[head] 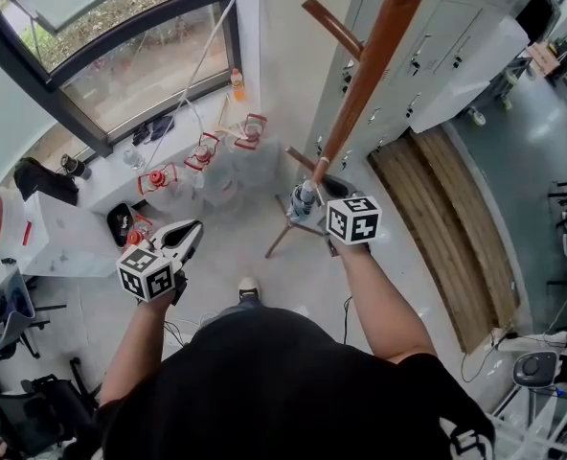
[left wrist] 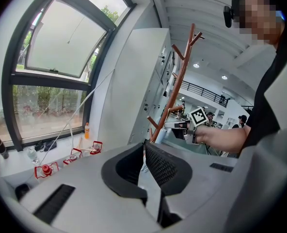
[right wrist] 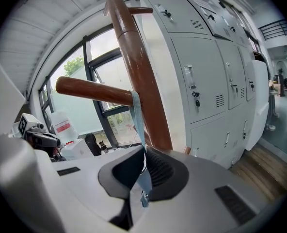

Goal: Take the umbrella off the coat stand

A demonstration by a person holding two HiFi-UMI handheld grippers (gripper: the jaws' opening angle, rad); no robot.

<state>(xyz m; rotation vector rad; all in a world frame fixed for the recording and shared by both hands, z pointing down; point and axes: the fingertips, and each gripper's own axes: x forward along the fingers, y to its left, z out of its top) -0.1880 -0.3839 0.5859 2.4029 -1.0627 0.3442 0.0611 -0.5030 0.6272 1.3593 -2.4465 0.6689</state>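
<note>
Strap (right wrist: 135, 114) in clamped right hand-held gripper (right wrist: 144, 154)

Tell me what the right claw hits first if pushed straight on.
Probably the brown wooden coat stand pole, rising straight beyond the right claw, which is shut on a pale blue fabric strap hanging from a brown wooden peg. The gap to the pole is hard to judge.

Honestly the coat stand (right wrist: 131, 67) looks like glossy varnished wood, the strap (right wrist: 136, 115) is woven cloth, and the lockers (right wrist: 206, 81) are smooth painted metal.
</note>
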